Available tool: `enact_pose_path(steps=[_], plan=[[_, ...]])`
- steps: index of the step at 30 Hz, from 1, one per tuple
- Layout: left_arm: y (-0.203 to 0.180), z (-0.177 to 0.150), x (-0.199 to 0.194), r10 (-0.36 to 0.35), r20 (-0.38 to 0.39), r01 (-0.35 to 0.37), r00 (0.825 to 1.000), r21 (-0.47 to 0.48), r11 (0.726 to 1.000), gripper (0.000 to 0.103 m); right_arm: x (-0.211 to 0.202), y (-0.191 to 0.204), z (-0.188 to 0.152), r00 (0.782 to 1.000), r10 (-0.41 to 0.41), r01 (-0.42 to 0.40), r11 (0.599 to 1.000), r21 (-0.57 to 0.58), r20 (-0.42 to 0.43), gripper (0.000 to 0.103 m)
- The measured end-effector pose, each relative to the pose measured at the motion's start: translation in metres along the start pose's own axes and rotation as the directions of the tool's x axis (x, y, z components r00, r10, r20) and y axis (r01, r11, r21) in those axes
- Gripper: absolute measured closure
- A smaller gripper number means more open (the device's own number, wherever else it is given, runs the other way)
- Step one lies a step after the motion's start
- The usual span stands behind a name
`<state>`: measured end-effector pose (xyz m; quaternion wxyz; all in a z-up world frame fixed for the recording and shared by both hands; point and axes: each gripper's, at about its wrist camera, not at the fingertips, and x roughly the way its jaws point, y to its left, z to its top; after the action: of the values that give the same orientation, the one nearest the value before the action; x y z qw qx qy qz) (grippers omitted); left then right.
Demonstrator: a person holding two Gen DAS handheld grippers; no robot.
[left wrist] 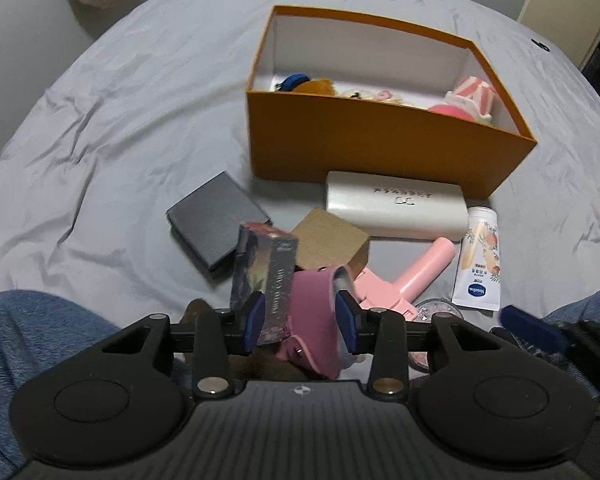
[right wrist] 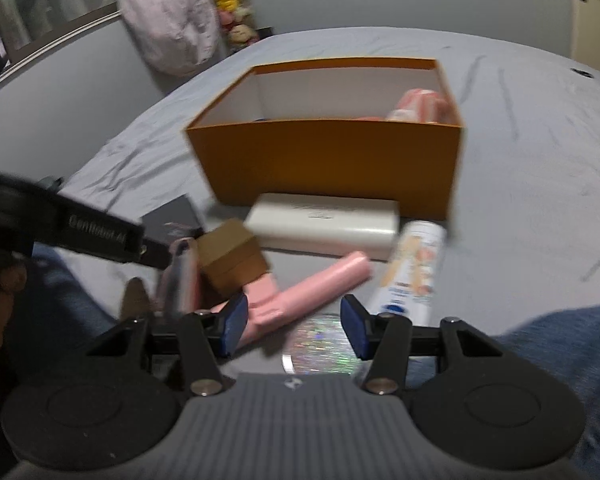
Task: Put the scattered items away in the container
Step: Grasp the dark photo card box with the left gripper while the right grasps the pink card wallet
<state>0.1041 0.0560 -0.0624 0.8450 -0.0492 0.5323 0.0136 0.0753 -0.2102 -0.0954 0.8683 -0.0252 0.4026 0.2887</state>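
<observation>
An orange box stands open on the grey bed with soft toys inside. My left gripper points down in front of it. Its pads press a dark printed box and a pink pouch together from either side. My right gripper is open and hangs over a glittery disc and a pink handled tool, with its pads on neither. A brown cube box, a white case and a lotion tube lie close by.
A dark grey wallet-like case lies left of the pile. A person's denim-clad legs flank the items at the near edge. Wrinkled grey sheet spreads to the left of the box. A door is far right.
</observation>
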Motion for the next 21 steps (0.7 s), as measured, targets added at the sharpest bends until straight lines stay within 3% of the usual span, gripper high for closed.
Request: enact_pose_path(steps=[4,12,17,21], plan=[[0.016,0.002,0.006,0.014,-0.033,-0.015,0.999,-0.033,0.999,0.066,0.013,0.016,0.006,0.997,0.072,-0.073,0.997,-0.028,-0.027,0.048],[0.026,0.007,0.018,-0.008,-0.029,0.007,1.0,-0.031,0.999,0.066,0.043,0.038,0.019,0.983,0.162,-0.166,0.985,-0.044,-0.082,0.049],[0.029,0.015,0.024,-0.049,-0.024,0.047,0.999,-0.065,0.997,0.066,0.062,0.047,0.022,0.976,0.18,-0.189,0.98,-0.06,-0.124,0.058],[0.026,0.025,0.031,-0.049,-0.022,0.047,0.999,-0.076,0.996,0.065,0.073,0.046,0.026,0.97,0.19,-0.2,0.979,-0.047,-0.154,0.071]])
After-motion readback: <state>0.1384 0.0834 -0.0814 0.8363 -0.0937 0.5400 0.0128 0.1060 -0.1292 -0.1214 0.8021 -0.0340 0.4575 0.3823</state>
